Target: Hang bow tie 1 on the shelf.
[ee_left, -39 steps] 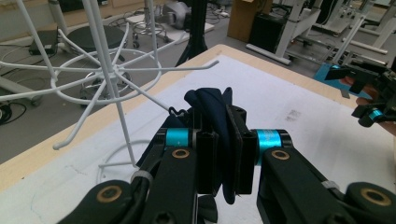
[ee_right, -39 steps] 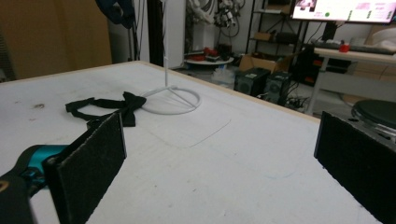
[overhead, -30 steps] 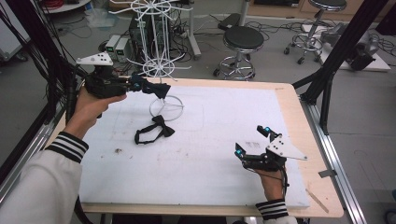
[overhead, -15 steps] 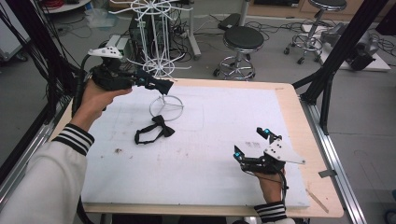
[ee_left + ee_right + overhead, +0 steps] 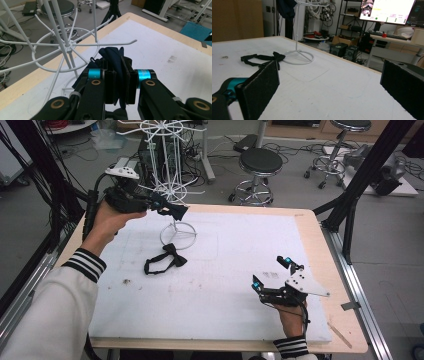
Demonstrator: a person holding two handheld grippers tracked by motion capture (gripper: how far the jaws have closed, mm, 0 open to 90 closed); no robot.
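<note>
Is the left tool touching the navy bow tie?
Touching. In the left gripper view the left tool has both pads pressed on the navy bow tie, with the cloth pinched between them, held up beside the white wire rack.

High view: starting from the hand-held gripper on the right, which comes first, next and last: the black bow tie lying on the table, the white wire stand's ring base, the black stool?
From the right hand-held gripper:
1. Black bow tie, lying on the white mat to its left.
2. White wire stand's ring base, just behind the tie.
3. Black stool, on the floor beyond the table's far edge.
</note>
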